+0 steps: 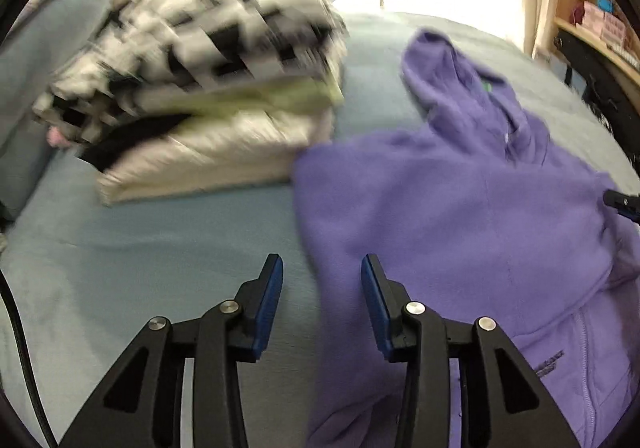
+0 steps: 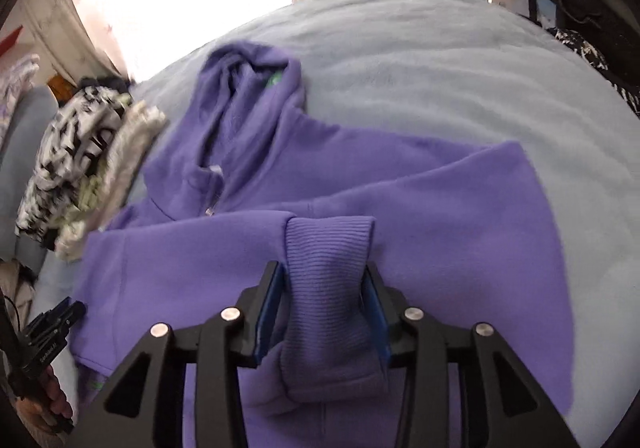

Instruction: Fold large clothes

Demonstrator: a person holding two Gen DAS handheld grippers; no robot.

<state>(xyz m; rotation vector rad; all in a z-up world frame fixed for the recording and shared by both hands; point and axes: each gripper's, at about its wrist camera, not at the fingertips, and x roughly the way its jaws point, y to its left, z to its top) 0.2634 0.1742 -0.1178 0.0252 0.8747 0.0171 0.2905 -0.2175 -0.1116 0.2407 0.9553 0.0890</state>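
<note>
On bed: right gripper (image 2: pixel 324 280) fingers clamped on hoodie (image 2: pixel 400 208) cuff (image 2: pixel 328 248); left gripper (image 1: pixel 322 276) fingers apart, empty.

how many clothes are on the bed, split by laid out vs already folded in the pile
laid out: 1, the purple hoodie
folded in the pile: 4 layers show (checked, green, black, cream); blur may hide more
total: 5

purple zip hoodie (image 2: pixel 360 184) | front up, flat on bed | ribbed cuff (image 2: pixel 328 248) across chest
</note>
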